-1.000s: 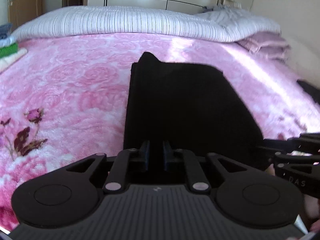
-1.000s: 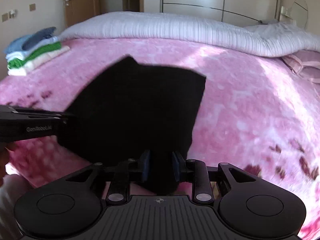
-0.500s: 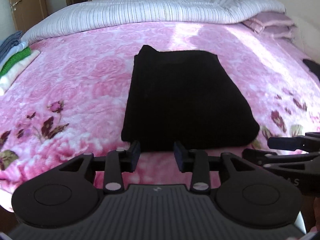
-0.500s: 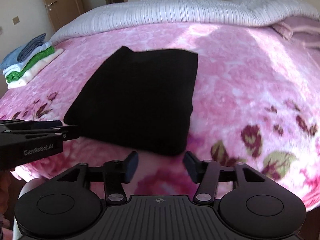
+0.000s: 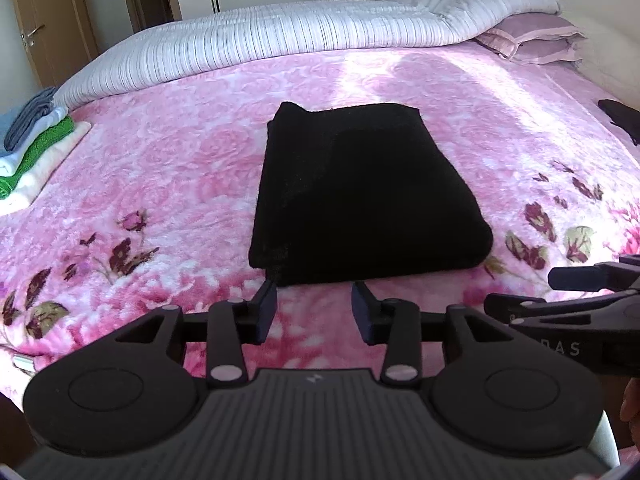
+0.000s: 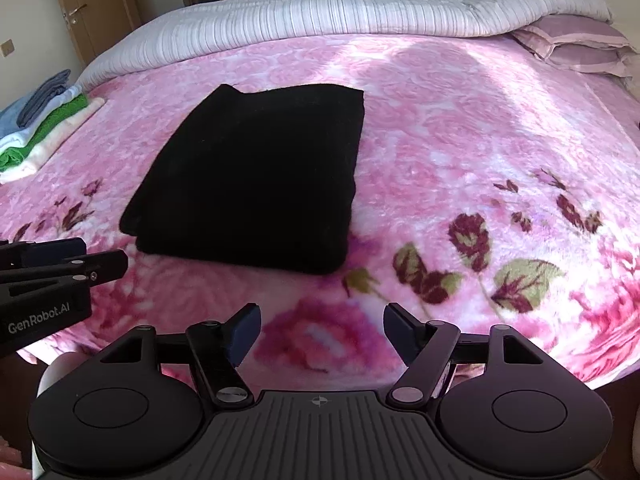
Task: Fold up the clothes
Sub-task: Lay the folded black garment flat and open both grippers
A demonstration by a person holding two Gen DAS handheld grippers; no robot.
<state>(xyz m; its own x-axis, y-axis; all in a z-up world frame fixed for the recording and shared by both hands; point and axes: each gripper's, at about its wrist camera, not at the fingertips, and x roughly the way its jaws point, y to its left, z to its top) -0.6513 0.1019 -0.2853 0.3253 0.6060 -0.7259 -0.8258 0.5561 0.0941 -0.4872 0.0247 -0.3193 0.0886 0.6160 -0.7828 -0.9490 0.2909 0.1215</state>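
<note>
A black garment (image 5: 360,196) lies folded into a thick rectangle on the pink flowered blanket (image 5: 160,168), also seen as the black garment (image 6: 256,176) in the right wrist view. My left gripper (image 5: 314,298) hovers just off its near edge, jaws opening, nothing between them. My right gripper (image 6: 320,324) sits back from the near right corner, jaws opening wide and empty. Each gripper shows in the other's view: the right gripper (image 5: 560,292) at the right edge, the left gripper (image 6: 88,260) at the left edge.
A stack of folded clothes (image 5: 32,148), grey, white, green and cream, rests at the bed's left edge. A striped duvet (image 5: 280,40) and pillows (image 5: 532,40) lie at the far side. Another dark item (image 5: 624,120) shows at the right edge. A wardrobe and door stand behind.
Both grippers let go of the black garment's near edge, opened, and drew back and up. The garment now lies flat and folded on the blanket.
</note>
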